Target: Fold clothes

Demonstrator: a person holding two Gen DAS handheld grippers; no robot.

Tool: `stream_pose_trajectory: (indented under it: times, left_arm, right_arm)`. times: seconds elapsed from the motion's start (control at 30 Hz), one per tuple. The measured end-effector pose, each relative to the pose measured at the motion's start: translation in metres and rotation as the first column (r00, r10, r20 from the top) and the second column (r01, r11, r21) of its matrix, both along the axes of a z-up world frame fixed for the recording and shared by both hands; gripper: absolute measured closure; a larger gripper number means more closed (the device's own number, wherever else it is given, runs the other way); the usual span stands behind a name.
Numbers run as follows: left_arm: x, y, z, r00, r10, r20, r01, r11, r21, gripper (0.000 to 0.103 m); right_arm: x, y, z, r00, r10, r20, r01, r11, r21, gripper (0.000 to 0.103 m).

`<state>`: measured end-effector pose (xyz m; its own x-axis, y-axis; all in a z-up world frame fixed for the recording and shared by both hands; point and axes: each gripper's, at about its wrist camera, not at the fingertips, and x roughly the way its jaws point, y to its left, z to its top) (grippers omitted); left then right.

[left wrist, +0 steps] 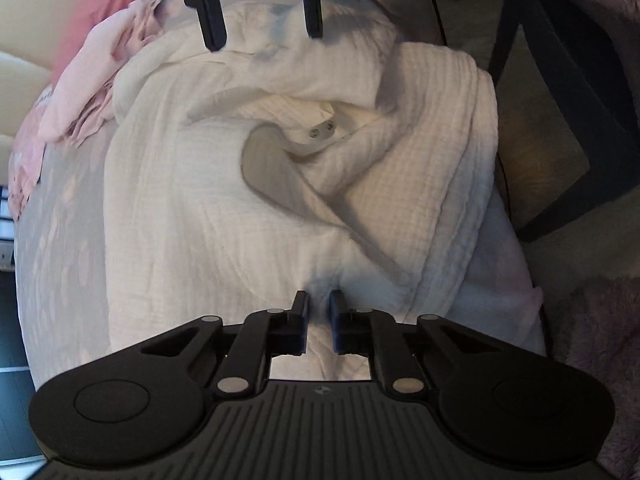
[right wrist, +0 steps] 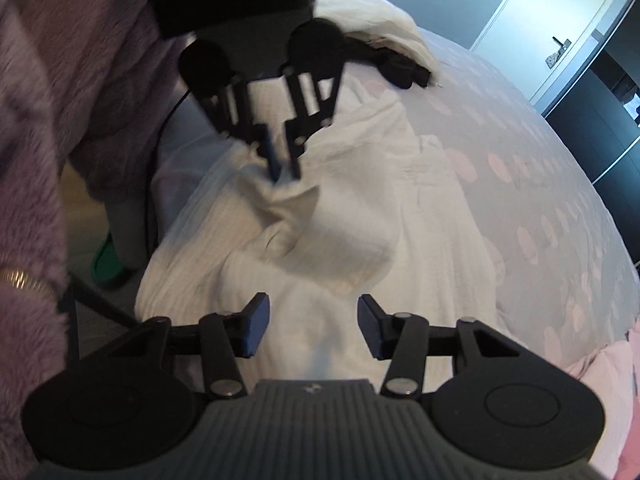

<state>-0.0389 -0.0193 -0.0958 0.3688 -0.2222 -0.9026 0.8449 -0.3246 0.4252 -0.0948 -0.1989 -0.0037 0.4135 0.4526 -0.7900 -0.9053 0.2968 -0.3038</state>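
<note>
A white garment (left wrist: 224,208) of crinkled, gauzy cloth lies rumpled on the bed (left wrist: 60,216), over a grey cover with pale pink spots; a flap with two snap studs (left wrist: 322,131) is turned up near its middle, and a pink garment (left wrist: 92,92) is heaped at the far left; the left hand-held gripper (left wrist: 318,312) has its blue pads drawn close on a small pucker of the near edge of the white cloth, pinching it; the right hand-held gripper (right wrist: 310,322) hangs over the far part of the garment with its fingers spread and nothing between them; the cloth looks light, soft and limp, so it should sag and crease wherever it is not held, and a lift by one point would likely bunch it; a stitched hem or a corner seems the surest hold, one on each side so the fabric stays taut; the snap flap may catch in a fold.
</note>
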Motion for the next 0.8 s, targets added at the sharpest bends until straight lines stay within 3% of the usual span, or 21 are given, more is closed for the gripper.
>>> stream_pose_trajectory:
  times: [0.13,0.33,0.43,0.47,0.6,0.73,0.8]
  left_arm:
    - [0.002,0.0,0.002,1.0,0.005,-0.001,-0.005,1.0,-0.012,0.096]
    - [0.004,0.001,0.004,1.0,-0.013,0.007,0.013,1.0,-0.021,0.095]
    - [0.004,0.003,0.004,0.998,-0.054,0.015,0.054,0.999,0.0,0.085]
    - [0.005,0.004,0.004,0.997,-0.075,0.014,0.075,0.997,0.011,0.082]
    - [0.012,0.0,0.0,0.99,-0.138,0.014,0.138,0.99,0.044,0.075]
    - [0.023,-0.01,-0.013,0.987,-0.16,0.002,0.159,0.983,0.086,0.076]
    - [0.029,-0.012,-0.011,0.992,-0.123,-0.019,0.124,0.99,0.072,0.086]
  right_arm:
    - [0.02,0.011,0.001,0.991,0.129,-0.037,-0.131,0.989,-0.068,0.065]
    - [0.041,0.028,-0.01,0.932,0.289,-0.218,-0.325,0.933,-0.154,0.066]
    - [0.043,0.031,-0.023,0.909,0.326,-0.261,-0.382,0.901,-0.205,0.066]
    - [0.044,0.03,-0.026,0.901,0.327,-0.285,-0.391,0.895,-0.212,0.066]
    - [0.047,0.015,-0.022,0.892,0.307,-0.331,-0.38,0.907,-0.182,0.091]
    - [0.043,-0.005,-0.002,0.9,0.28,-0.333,-0.341,0.929,-0.141,0.093]
    - [0.037,-0.018,0.01,0.91,0.265,-0.318,-0.322,0.937,-0.138,0.093]
